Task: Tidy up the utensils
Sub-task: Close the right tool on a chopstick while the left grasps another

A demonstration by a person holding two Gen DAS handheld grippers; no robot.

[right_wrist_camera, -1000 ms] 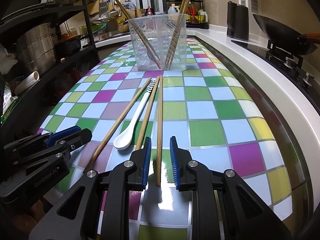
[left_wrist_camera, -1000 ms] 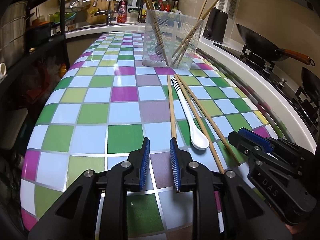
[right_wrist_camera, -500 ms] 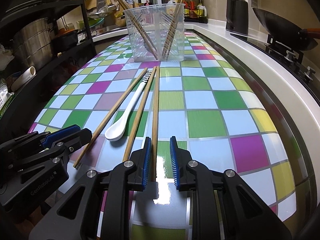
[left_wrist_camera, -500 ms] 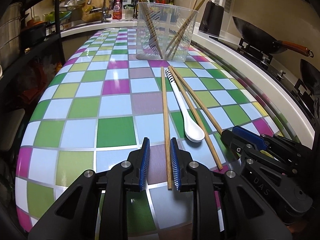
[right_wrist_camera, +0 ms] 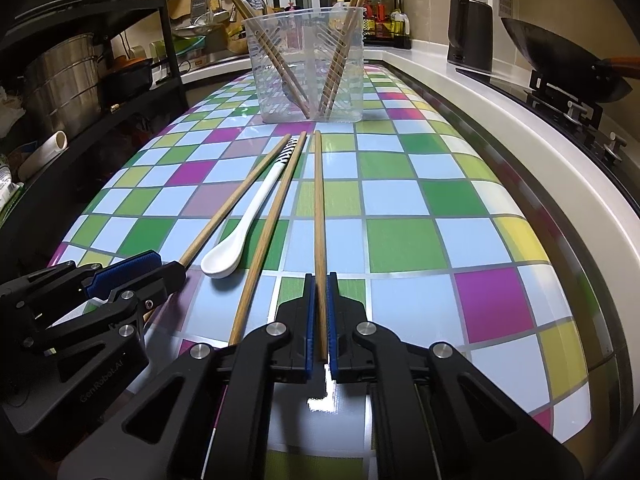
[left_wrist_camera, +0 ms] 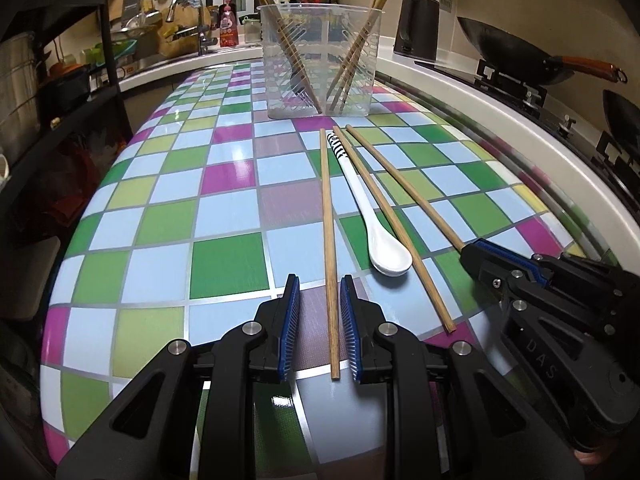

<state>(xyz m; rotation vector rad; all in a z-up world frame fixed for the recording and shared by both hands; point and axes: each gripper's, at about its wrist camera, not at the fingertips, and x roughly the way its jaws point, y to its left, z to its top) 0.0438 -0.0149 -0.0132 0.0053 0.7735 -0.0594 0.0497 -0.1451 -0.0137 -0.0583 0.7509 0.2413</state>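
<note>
Only the right wrist view showed the right gripper [right_wrist_camera: 319, 316] with its ribbed blue pads pinched together on the near end of the rightmost chopstick [right_wrist_camera: 318, 216], the jaws having just closed on it; from the left wrist camera that grip was hidden behind the tool's black body. The left wrist view showed the left gripper [left_wrist_camera: 320, 326] with pads apart, straddling the leftmost chopstick [left_wrist_camera: 328, 220] without touching it. Between these lay a glossy white spoon [left_wrist_camera: 374, 216] with a striped handle and a third chopstick [left_wrist_camera: 394, 224], all slender wooden sticks on the shiny checked tabletop [left_wrist_camera: 160, 224]. Beyond stood a clear plastic holder [left_wrist_camera: 318, 60] with more chopsticks leaning inside.
</note>
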